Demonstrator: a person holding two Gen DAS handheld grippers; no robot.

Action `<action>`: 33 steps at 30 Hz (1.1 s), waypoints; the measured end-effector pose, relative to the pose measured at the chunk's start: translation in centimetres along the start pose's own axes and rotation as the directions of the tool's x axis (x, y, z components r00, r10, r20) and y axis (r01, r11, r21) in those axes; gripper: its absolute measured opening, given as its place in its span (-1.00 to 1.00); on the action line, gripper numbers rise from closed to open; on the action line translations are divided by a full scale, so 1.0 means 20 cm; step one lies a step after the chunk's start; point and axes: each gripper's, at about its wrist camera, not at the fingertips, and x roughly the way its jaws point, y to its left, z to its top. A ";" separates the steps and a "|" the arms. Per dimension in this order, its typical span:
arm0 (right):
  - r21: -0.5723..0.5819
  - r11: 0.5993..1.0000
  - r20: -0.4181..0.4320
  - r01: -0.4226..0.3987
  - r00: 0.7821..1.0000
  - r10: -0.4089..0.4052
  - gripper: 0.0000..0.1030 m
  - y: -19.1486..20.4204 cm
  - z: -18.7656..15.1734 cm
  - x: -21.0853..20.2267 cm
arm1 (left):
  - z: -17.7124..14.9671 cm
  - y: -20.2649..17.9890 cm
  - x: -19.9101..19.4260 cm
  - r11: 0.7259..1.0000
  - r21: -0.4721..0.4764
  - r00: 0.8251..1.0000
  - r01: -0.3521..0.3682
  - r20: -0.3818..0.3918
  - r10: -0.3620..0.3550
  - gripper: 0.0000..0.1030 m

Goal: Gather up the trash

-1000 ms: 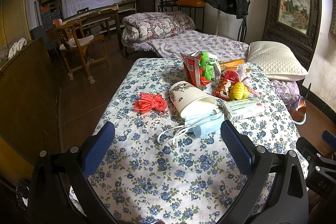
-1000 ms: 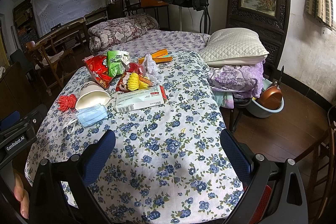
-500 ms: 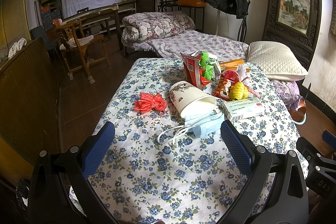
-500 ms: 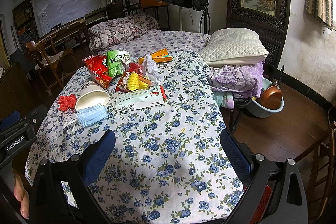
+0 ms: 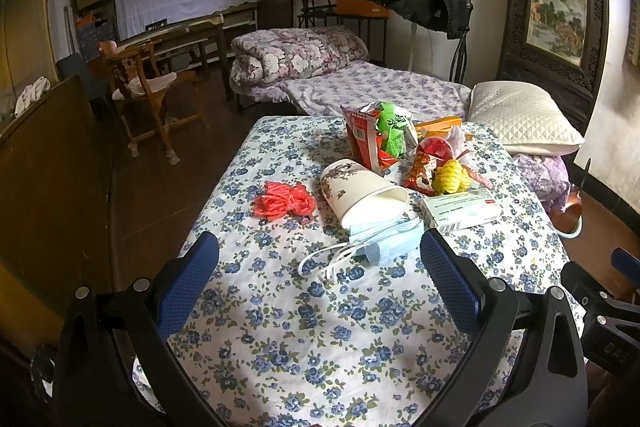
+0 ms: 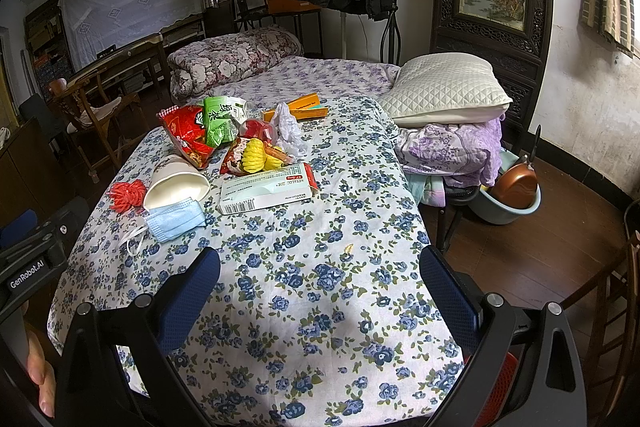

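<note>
On the flowered table (image 5: 312, 307) the trash is gathered at the far end. Behind the paper cup (image 5: 362, 193) stand the red snack bag (image 5: 362, 143) and green packet (image 5: 394, 129); to its right lies the white box (image 5: 460, 209), just in front of it the blue face mask (image 5: 384, 241), to its left the red netting (image 5: 284, 203). Both the left gripper (image 5: 320, 267) and right gripper (image 6: 320, 275) are held spread wide and empty, short of the pile. The mask, judged nearest, is best pinched at its folded body, not its loops.
</note>
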 end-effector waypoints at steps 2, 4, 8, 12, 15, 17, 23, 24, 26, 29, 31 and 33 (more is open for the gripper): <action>0.000 1.000 0.000 0.000 1.000 0.000 0.89 0.00 0.00 0.00 | 0.00 0.00 0.00 1.000 -0.001 1.000 0.000 -0.001 0.000 0.87; 0.000 1.000 0.000 0.000 1.000 0.000 0.89 0.00 0.00 0.00 | 0.00 0.00 0.00 1.000 0.000 1.000 0.000 -0.001 0.000 0.87; 0.000 1.000 0.000 0.000 1.000 0.000 0.89 0.00 0.00 0.00 | 0.00 0.00 0.00 1.000 0.000 1.000 0.000 -0.001 0.000 0.87; 0.000 1.000 0.000 -0.001 1.000 0.001 0.89 0.00 0.00 0.00 | -0.01 0.02 -0.01 1.000 -0.002 1.000 0.002 -0.001 -0.002 0.87; 0.000 1.000 -0.001 -0.001 1.000 0.001 0.89 0.01 0.00 0.00 | 0.00 0.02 -0.01 1.000 -0.003 1.000 -0.009 -0.002 0.009 0.87; 0.002 1.000 -0.006 -0.005 1.000 0.005 0.89 0.01 -0.01 -0.01 | 0.01 0.06 -0.02 0.999 -0.028 0.999 -0.044 -0.012 0.043 0.87; 0.013 0.994 -0.117 -0.112 0.987 0.113 0.89 -0.02 0.04 0.11 | 0.01 0.32 -0.01 0.979 -0.147 0.986 -0.144 -0.103 0.130 0.87; -0.008 0.994 -0.142 -0.111 0.984 0.108 0.89 0.00 0.06 0.16 | 0.00 0.38 -0.02 0.975 -0.163 0.985 -0.151 -0.104 0.135 0.87; -0.042 0.990 -0.171 -0.136 0.977 0.127 0.89 0.07 0.08 0.22 | -0.01 0.45 -0.02 0.970 -0.163 0.981 -0.178 -0.112 0.161 0.87; -0.104 0.975 -0.205 -0.197 0.963 0.172 0.89 0.21 0.10 0.28 | -0.04 0.49 0.00 0.966 -0.123 0.970 -0.229 -0.116 0.215 0.87; -0.147 0.955 -0.243 -0.257 0.945 0.217 0.89 0.34 0.12 0.32 | -0.05 0.51 0.02 0.965 -0.112 0.967 -0.238 -0.118 0.225 0.87; -0.175 0.937 -0.252 -0.302 0.934 0.254 0.89 0.46 0.14 0.34 | -0.06 0.52 0.03 0.965 -0.129 0.970 -0.226 -0.122 0.211 0.87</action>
